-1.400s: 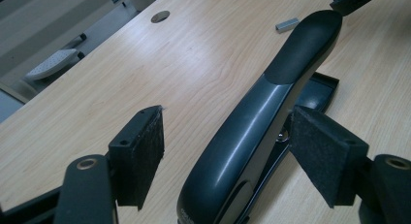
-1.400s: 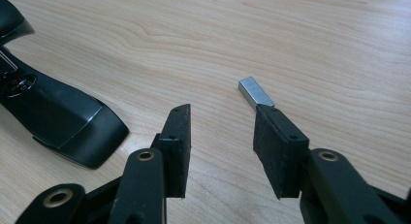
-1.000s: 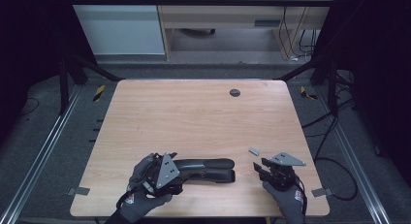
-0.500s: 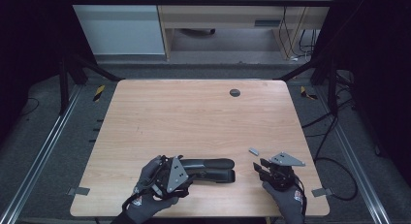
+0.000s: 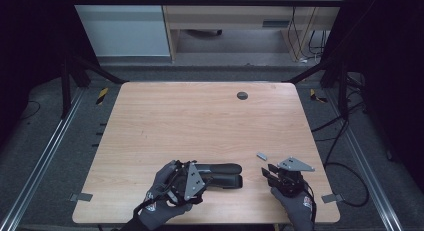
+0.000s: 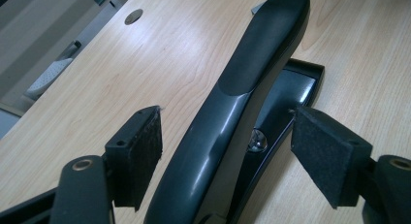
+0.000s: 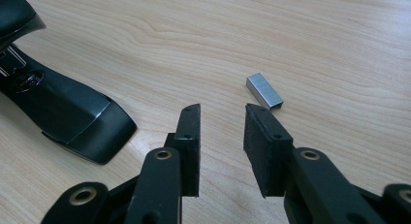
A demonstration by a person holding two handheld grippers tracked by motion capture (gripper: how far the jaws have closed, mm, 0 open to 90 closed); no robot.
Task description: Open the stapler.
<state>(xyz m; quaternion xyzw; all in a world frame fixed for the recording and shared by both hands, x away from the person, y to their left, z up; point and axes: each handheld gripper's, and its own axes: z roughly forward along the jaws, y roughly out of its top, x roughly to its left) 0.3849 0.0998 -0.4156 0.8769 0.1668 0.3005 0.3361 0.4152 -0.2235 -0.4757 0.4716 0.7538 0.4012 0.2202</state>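
Wooden table [image 5: 200, 121] under the high camera; landmark is the black stapler [image 5: 220, 174] lying near its front edge. Left gripper [image 6: 228, 151] straddles the stapler's rear, jaws spread, pads clear of both sides. Right gripper [image 7: 220, 146] sits right of the stapler; jaws have just been closing, nothing between them. Staple strip [image 7: 264, 90] lies just beyond its tips.
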